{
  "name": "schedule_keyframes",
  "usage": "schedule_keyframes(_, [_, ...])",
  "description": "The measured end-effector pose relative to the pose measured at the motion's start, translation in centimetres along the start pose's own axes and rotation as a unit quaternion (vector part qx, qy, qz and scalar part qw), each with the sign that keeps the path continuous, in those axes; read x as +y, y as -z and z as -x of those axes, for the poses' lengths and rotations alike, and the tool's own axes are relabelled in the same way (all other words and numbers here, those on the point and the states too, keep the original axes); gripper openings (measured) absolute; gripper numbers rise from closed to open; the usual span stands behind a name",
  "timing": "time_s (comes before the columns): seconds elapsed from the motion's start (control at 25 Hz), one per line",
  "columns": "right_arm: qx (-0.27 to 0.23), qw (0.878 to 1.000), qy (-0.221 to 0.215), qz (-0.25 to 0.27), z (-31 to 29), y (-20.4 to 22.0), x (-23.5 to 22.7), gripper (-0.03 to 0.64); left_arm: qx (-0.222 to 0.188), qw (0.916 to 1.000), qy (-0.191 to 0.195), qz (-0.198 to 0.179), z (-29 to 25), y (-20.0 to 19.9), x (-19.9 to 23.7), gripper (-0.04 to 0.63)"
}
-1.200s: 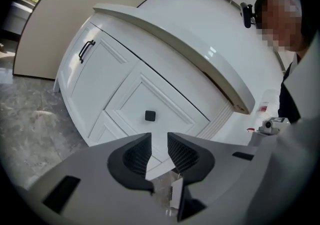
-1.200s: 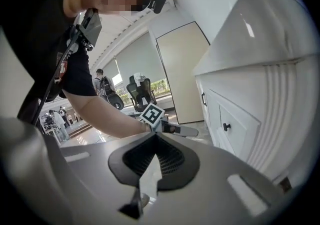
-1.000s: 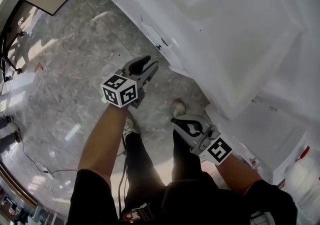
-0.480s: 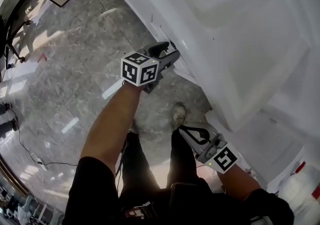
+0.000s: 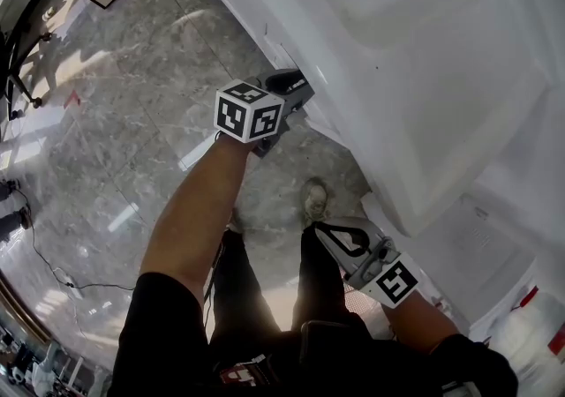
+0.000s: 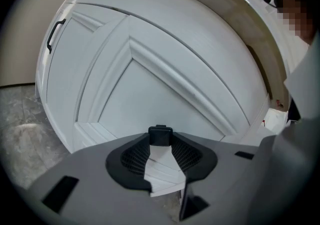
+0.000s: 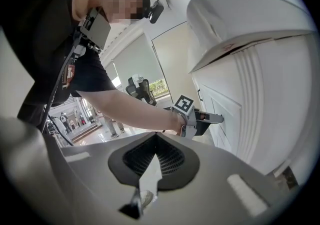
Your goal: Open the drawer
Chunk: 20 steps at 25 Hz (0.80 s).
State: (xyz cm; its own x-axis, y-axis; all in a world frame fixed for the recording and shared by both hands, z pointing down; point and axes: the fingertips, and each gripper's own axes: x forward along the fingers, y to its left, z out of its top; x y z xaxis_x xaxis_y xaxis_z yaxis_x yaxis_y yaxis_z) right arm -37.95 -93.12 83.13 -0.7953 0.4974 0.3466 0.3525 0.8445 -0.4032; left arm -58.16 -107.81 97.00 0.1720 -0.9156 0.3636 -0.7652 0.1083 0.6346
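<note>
Jaws on my left gripper (image 6: 160, 144) are pinched onto the small black handle (image 6: 160, 134). It sits right at their tips with a pad against each side, so the hold is shallow. Those of my right gripper (image 7: 155, 156) are closed on nothing, and it hangs low by my legs, well apart from the work.

My worry is that tip-only hold. If I pull at an angle instead of straight out from the front, I expect the jaws to slide off the handle and the gripper to jerk back toward me. A stiff runner would make that likelier. Drifting upward could also knock the gripper against the overhanging white countertop (image 5: 424, 60).

The drawer (image 6: 170, 89) is a white panelled front with raised moulding, set in the cabinet run below the countertop, directly ahead of the left gripper. It looks closed to me. A cabinet door (image 6: 62, 69) to its left carries a longer black pull (image 6: 54, 34).
</note>
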Motion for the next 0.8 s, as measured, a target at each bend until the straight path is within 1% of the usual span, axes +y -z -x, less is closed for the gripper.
schedule_keyframes(0.2, [0.000, 1.000, 0.003, 0.002, -0.1, -0.3, -0.3, -0.002, 0.010, 0.9998, 0.006, -0.017, 0.0, 0.1, 0.0, 0.129])
schedule_keyframes(0.52, [0.001, 1.000, 0.005, 0.004, -0.6, -0.6, 0.1, -0.002, 0.022, 0.9996, 0.007, -0.017, 0.5, 0.3, 0.0, 0.124])
schedule_keyframes(0.8, [-0.002, 1.000, -0.004, 0.007, -1.5, -1.5, 0.9, -0.002, 0.032, 0.9993, 0.014, -0.013, 2.7, 1.4, 0.3, 0.125])
